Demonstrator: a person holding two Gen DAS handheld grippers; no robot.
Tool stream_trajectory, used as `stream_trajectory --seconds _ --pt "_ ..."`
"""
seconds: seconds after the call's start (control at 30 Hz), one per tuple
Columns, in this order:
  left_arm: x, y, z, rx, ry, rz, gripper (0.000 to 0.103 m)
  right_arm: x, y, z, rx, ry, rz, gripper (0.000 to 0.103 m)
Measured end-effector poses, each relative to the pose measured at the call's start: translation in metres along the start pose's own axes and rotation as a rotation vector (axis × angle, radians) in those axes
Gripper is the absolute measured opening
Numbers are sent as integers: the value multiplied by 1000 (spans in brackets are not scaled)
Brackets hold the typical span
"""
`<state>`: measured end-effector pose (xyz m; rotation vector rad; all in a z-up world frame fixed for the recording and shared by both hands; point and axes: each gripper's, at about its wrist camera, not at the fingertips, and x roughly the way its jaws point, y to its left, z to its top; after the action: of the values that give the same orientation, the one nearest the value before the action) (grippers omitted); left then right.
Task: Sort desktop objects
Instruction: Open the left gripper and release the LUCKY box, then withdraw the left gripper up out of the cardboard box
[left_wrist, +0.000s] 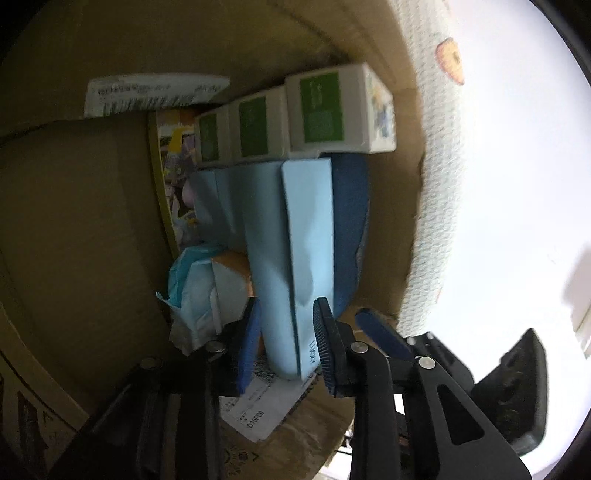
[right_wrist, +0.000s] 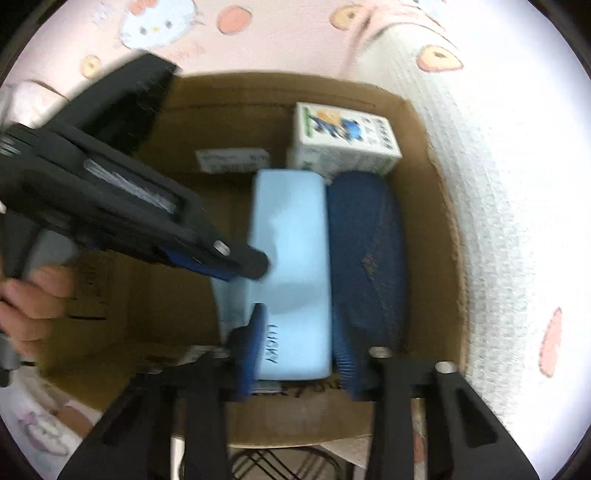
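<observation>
- Nearest us, the right tool (right_wrist: 299, 317) points steeply down and is clenched across the near end of the light blue, hard-shelled oblong case (right_wrist: 291, 229), one pad on each long side beside its lettering.
- The left tool (left_wrist: 287, 302), carried by a person's hand (right_wrist: 29, 302), comes in from the left. In its own view the same case sits between its pads and it looks clamped on it, though the right wrist view is too blurred to confirm that.
- The case lies inside the brown cardboard box (right_wrist: 424, 177), touching the dark blue fabric pouch (right_wrist: 365, 251) on its right.
- We judge the step to be seating the case. We should keep it level and parallel to the pouch, and free one tool at a time.
- At the far end, the white-and-green cartons (right_wrist: 343, 140) stand just beyond the case, so we should not push it farther away.
</observation>
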<state>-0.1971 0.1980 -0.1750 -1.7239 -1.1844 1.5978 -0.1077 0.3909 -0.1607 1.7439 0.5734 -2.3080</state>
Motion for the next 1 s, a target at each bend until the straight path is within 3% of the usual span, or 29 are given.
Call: stream_trajectory --seconds 0.07,0.37,0.43,0.47,0.6,0.73,0.83,0.9,1.0 --pt "-2 -3 0 17 -17 7 8 7 1 1 14 19 -13 30" --pt "1 -5 -2 18 -5 11 8 31 8 2 4 56 -76 31" --pt "-5 -11 -6 43 -33 38 15 31 9 1 15 46 -87 31" --pt "-4 -12 -28 53 -38 47 24 30 8 1 34 43 -88 31" --pt "-16 -25 -35 111 -57 119 51 32 4 2 98 56 -67 32" --pt "-27 -32 -41 134 -77 142 58 29 10 5 117 57 -60 36" --pt "-35 -45 -50 184 -96 183 61 21 17 9 119 29 -71 51" --pt "-42 -59 -59 256 -126 224 63 14 19 10 132 8 -65 59" --pt "-51 -80 -74 373 -137 319 64 1 25 12 132 -23 -85 62"
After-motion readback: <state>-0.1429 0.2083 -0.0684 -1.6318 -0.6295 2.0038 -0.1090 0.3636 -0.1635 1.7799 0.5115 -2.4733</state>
